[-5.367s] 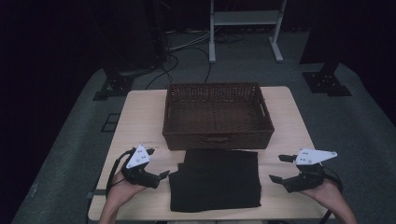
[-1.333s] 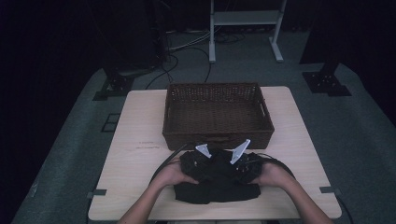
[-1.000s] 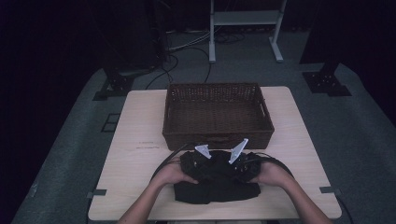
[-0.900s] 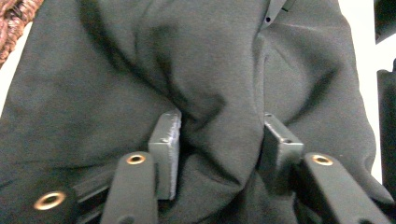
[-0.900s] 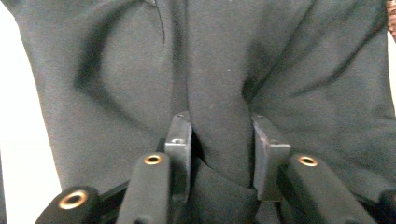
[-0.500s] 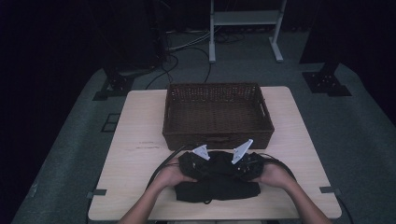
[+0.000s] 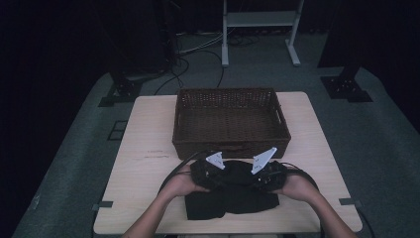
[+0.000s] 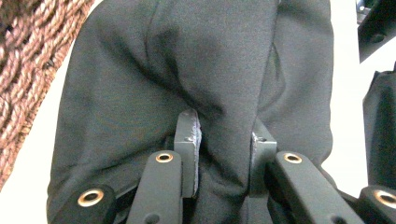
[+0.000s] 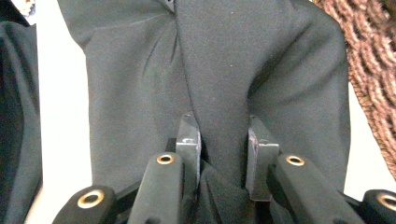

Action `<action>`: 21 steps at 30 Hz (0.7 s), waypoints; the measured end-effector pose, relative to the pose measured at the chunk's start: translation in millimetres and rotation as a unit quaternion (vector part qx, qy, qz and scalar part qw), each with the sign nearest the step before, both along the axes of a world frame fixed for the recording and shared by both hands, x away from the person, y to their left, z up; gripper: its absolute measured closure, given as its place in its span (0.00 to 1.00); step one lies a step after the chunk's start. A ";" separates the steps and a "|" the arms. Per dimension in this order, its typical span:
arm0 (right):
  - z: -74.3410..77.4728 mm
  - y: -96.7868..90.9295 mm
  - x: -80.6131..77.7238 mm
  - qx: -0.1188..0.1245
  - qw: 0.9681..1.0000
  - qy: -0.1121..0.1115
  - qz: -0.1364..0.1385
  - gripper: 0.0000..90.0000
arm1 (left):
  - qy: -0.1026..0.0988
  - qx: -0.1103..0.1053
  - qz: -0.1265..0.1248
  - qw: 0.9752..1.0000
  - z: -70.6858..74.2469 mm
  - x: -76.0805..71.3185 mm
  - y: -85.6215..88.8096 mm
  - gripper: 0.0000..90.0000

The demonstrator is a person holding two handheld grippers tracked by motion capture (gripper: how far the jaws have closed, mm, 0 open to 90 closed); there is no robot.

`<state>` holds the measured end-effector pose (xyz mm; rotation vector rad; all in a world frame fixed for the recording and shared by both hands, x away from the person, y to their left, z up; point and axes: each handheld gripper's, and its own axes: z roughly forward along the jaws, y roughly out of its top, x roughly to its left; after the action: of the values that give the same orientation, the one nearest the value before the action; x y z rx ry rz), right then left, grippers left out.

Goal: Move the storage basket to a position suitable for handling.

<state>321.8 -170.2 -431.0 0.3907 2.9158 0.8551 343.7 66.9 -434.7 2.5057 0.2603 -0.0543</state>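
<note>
- Black cloth [image 7: 232,201] is seen at the bottom centre of the high view, lying on the near edge of the table [image 7: 148,163], just in front of the basket [image 7: 230,121].
- The work is judged to be partway done: the cloth is bunched and folded over on itself in the middle, while its lower part lies flat and is not yet gathered.
- Nothing is seen inside the basket, so any placing there (if that is the aim) is left to do.
- The left gripper [image 8: 224,140] is clamped on a ridge of the cloth, with fabric pinched between its two jaws in the lower centre of its own view.
- The right gripper [image 9: 223,140] is likewise clenched on a fold of the cloth, which is pressed between its jaws.
- In the high view both grippers are held close together above the cloth, left [image 7: 210,171] and right [image 7: 265,173].
- The cloth looks soft, matte and thick (like fleece), draped in smooth rounded folds with deep creases at each pinch.
</note>
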 end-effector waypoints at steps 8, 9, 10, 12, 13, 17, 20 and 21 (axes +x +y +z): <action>12.5 -3.5 -3.0 0.008 1.000 -0.006 0.001 0.79 | -0.013 -0.001 -0.005 1.000 13.7 -4.4 -1.5 0.79; 14.1 -3.8 -3.2 0.008 1.000 -0.005 0.001 0.79 | -0.017 0.000 -0.007 1.000 15.9 -5.0 -1.3 0.79; 15.9 -3.7 -4.0 0.011 1.000 -0.008 0.001 0.79 | -0.018 0.000 -0.006 1.000 17.6 -5.8 -1.0 0.80; 19.7 -3.7 -5.1 0.014 1.000 -0.011 0.002 0.79 | -0.021 -0.001 -0.007 1.000 20.5 -6.7 -0.1 0.80; 21.0 -3.8 -5.5 0.016 1.000 -0.011 0.002 0.79 | -0.022 -0.002 -0.006 1.000 22.2 -7.3 0.6 0.80; 28.0 -2.9 -6.5 0.020 1.000 -0.013 0.004 0.79 | -0.028 -0.004 -0.007 1.000 29.3 -9.6 2.6 0.80; 34.3 -1.4 -7.1 0.020 1.000 -0.017 0.007 0.79 | -0.031 -0.005 -0.006 0.999 34.3 -10.7 4.3 0.80; 35.6 -1.0 -7.2 0.021 1.000 -0.017 0.008 0.79 | -0.032 -0.007 -0.007 0.999 36.0 -11.1 4.9 0.80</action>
<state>314.7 -171.2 -395.4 0.3540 2.8781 0.9184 332.6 71.8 -398.8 2.4902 0.2156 0.0179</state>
